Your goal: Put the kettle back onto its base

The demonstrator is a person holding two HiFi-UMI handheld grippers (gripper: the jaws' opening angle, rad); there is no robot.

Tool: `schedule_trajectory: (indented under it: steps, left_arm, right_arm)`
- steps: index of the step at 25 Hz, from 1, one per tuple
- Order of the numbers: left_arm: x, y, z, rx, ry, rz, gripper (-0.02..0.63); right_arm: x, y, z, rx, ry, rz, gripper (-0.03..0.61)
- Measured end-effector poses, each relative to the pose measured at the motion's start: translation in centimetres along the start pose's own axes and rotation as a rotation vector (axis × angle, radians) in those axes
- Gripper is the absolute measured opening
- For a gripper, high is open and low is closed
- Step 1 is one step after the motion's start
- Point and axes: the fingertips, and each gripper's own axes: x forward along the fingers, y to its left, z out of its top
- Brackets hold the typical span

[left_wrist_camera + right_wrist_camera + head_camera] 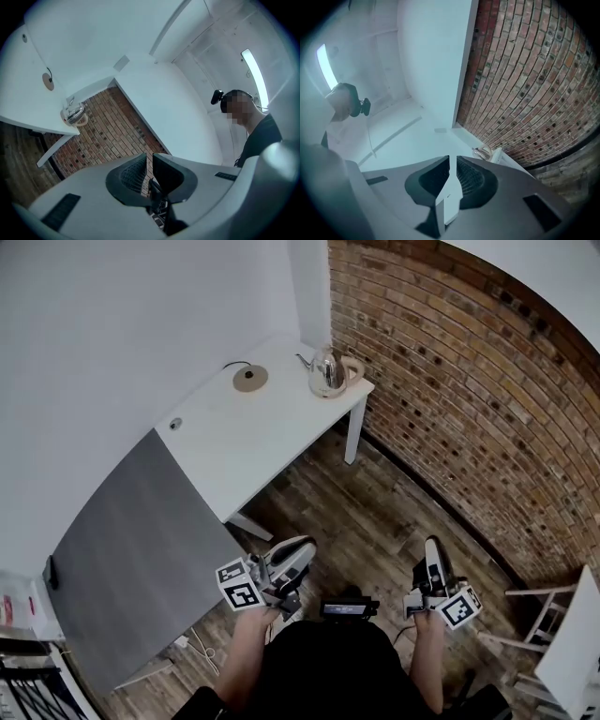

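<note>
Your left gripper (302,549) and right gripper (434,547), low in the frame, are both closed and empty. The kettle (327,371) stands at top centre on the white table (246,442), the round base (250,380) apart to its left. I judge this step is the approach; next you must open the jaws for the handle

The kettle (327,371) is standing on the bench (272,437) at its far right corner, beside the brick wall (469,399); the base (250,379) is lying left of it, apart, on the same bench.
</note>
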Motion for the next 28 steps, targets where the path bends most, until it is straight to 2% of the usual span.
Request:
schedule_trajectory:
  steps: [7,12,18,23,28]
  left_arm:
    - [4.2,1.9,-0.4,0.026,-0.003,0.046,0.038]
    - [5.9,3.1,0.1,0.029,-0.003,0.064,0.038]
    - [7.5,6.8,0.8,-0.016,0.002,0.063,0.078]
    - [9.8,11.3,4.3,-0.035,-0.008,0.038,0.111]
    - [11.0,15.1,8.6,-0.050,-0.044,0.009,0.117]
  right_arm:
    - [1.7,-4.0,1.8,0.038,0.034,0.021,0.038]
    - [2.9,-5.0,2.9,0.041,0.044,0.033,0.038]
    - [5.1,-6.2,2.7,0.026,0.065,-0.005,0.038]
    - [9.4,-7.5,2.9,0.009,0.073,-0.052,0.038]
    - [16.3,-6.6,3.4,-0.039,0.098,-0.036,0.038]
